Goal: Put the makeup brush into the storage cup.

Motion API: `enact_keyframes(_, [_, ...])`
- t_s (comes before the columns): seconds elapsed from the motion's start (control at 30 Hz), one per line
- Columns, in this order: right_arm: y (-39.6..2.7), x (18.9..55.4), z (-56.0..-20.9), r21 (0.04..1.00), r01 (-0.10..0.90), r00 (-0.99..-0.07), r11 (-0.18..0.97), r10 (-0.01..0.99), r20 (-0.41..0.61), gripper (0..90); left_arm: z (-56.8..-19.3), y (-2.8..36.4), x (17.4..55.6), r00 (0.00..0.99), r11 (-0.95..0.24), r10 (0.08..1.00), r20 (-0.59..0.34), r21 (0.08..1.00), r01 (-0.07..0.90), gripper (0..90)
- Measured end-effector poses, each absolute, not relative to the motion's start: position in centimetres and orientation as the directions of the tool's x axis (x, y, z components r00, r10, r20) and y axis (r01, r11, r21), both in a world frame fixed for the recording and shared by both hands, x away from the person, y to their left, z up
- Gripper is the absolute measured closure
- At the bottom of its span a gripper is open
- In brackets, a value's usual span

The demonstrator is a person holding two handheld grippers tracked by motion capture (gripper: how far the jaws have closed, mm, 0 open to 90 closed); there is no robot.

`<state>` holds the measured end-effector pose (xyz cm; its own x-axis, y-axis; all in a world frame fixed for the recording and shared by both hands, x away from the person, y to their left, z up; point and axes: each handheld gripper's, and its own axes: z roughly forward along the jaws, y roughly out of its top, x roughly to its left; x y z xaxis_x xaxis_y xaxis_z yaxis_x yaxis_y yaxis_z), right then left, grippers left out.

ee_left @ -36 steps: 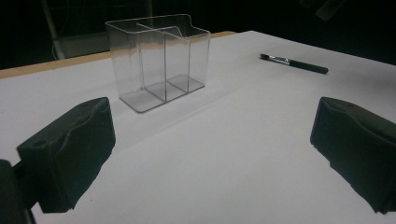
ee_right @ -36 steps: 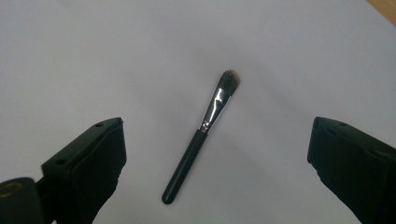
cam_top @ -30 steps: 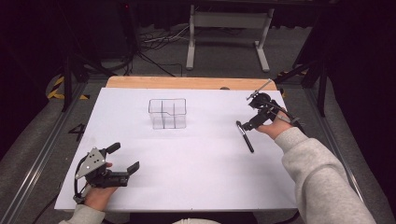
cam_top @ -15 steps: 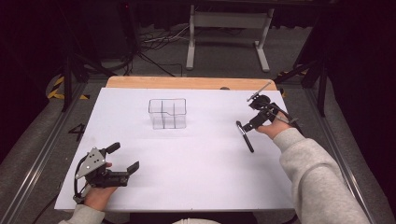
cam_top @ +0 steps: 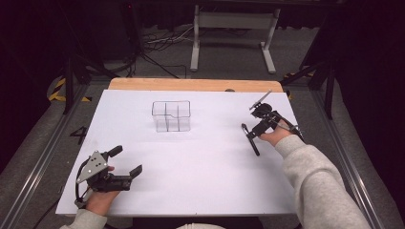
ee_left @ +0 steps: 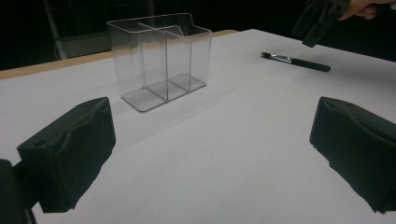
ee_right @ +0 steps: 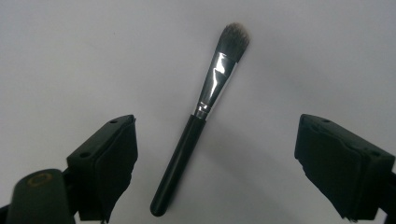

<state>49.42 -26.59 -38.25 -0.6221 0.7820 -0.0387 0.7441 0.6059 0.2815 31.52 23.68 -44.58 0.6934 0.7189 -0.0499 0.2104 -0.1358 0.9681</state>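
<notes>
A clear plastic organizer (cam_top: pixel 171 116) (ee_left: pixel 161 60) with several compartments stands upright on the white tabletop (cam_top: pixel 200 171), toward the back. A black-handled makeup brush (cam_top: pixel 250 140) (ee_left: pixel 295 61) (ee_right: pixel 196 130) with a silver ferrule lies flat at the right. My right gripper (cam_top: pixel 258 128) (ee_right: pixel 217 154) hangs over it, pointing down. Its jaws have narrowed a little but stand wide, one on each side of the handle, without touching it. My left gripper (cam_top: pixel 126 161) (ee_left: pixel 212 154) rests open and empty at the front left, aimed at the organizer.
A wooden strip (cam_top: pixel 191 84) borders the table's far edge. Behind it on the floor stand a metal frame (cam_top: pixel 231 36) and loose cables (cam_top: pixel 157 43). Metal rails (cam_top: pixel 40 157) run along both sides. Wide bare tabletop lies between the organizer and both grippers.
My right hand has sunk a little toward the brush. The left gripper, the organizer and the brush have stayed where they were.
</notes>
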Motion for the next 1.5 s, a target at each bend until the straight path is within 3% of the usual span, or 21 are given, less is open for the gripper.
enact_keyframes(0.43, [-26.5,49.2,-40.0,0.251,0.758,-0.616,0.602,0.787,-0.03,20.9,-44.6,23.6,31.6,0.693,-0.133,0.719,-0.052,0.968,0.211,1.1])
enact_keyframes(1.1, [-26.0,49.2,-41.1,0.189,0.784,-0.599,0.592,0.8,-0.02,51.8,-44.7,23.6,31.6,0.692,-0.135,0.72,-0.053,0.967,0.215,1.3])
enact_keyframes(1.5, [-25.9,49.3,-41.4,0.168,0.79,-0.595,0.59,0.803,-0.021,61.9,-44.6,23.6,31.6,0.692,-0.132,0.719,-0.056,0.968,0.215,1.4])
